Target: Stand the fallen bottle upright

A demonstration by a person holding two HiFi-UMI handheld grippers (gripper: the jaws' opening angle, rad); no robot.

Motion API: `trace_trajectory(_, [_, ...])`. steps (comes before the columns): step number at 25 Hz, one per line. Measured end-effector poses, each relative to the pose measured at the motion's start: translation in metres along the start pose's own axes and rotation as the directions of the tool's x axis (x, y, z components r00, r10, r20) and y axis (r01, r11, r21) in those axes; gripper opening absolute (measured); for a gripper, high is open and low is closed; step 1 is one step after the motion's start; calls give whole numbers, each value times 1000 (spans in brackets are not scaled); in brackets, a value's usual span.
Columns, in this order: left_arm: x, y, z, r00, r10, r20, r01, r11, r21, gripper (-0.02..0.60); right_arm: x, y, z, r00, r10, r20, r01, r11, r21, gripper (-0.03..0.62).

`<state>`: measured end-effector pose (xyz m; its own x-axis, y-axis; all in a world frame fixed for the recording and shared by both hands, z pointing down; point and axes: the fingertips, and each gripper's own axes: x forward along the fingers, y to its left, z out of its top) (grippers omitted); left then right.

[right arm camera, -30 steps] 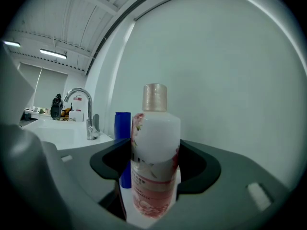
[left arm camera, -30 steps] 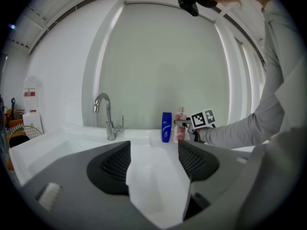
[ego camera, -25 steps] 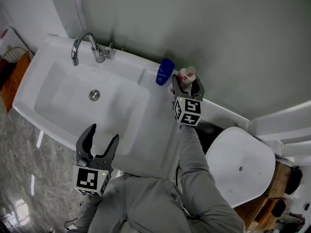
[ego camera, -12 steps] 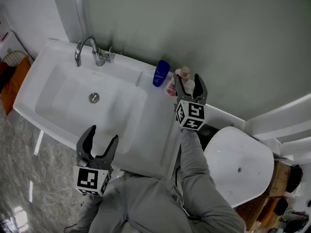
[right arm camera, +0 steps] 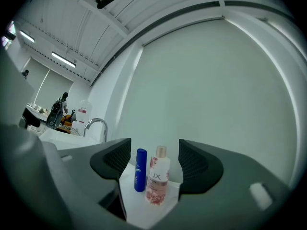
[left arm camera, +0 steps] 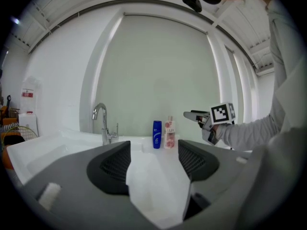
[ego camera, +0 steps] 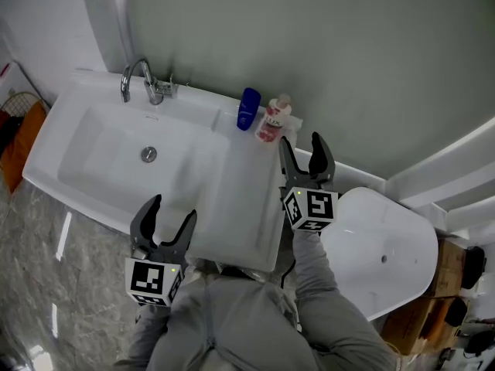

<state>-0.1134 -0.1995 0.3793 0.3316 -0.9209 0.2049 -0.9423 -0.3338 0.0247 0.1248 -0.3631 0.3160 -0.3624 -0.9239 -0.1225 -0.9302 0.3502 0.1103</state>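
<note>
A pink flowered bottle [ego camera: 272,120] with a beige cap stands upright on the white counter by the wall, next to an upright blue bottle [ego camera: 247,108]. Both show in the right gripper view, the pink bottle [right arm camera: 157,177] and the blue bottle [right arm camera: 140,170], and in the left gripper view, the pink one [left arm camera: 169,134] beside the blue one [left arm camera: 157,134]. My right gripper [ego camera: 307,151] is open and empty, apart from the pink bottle and nearer to me. My left gripper [ego camera: 169,216] is open and empty over the counter's front edge.
The basin [ego camera: 116,157] with its chrome tap [ego camera: 140,81] lies to the left. A white toilet lid [ego camera: 383,258] sits to the right, below the counter. The grey wall runs just behind the bottles.
My right gripper has let go of the pink bottle and drawn back towards me. The bottle now stands free beside the blue one. The left gripper barely moved.
</note>
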Motion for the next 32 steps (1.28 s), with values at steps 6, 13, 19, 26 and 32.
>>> trace_trajectory(6, [-6,-6,12,999,-29,45,28,999,27,337,-51,17,6,1000,-23,-3,23,997,79,293])
trace_trajectory(13, [-7,-18,16,995,-81,57,78,996,47,337,-105,33,5,999,-44,-30,48,986,161,293])
trace_trajectory(19, [-8,-33,13,990,-134,52,131,990,56,336,-148,49,-13,993,-24,-116,44,984,175,293])
trace_trajectory(26, [-5,-44,12,983,-173,55,170,984,61,336,-171,72,-25,988,3,-156,32,975,220,294])
trace_trajectory(32, [-6,-45,17,982,-181,57,177,982,70,337,-175,87,-17,992,47,-120,-16,970,243,295])
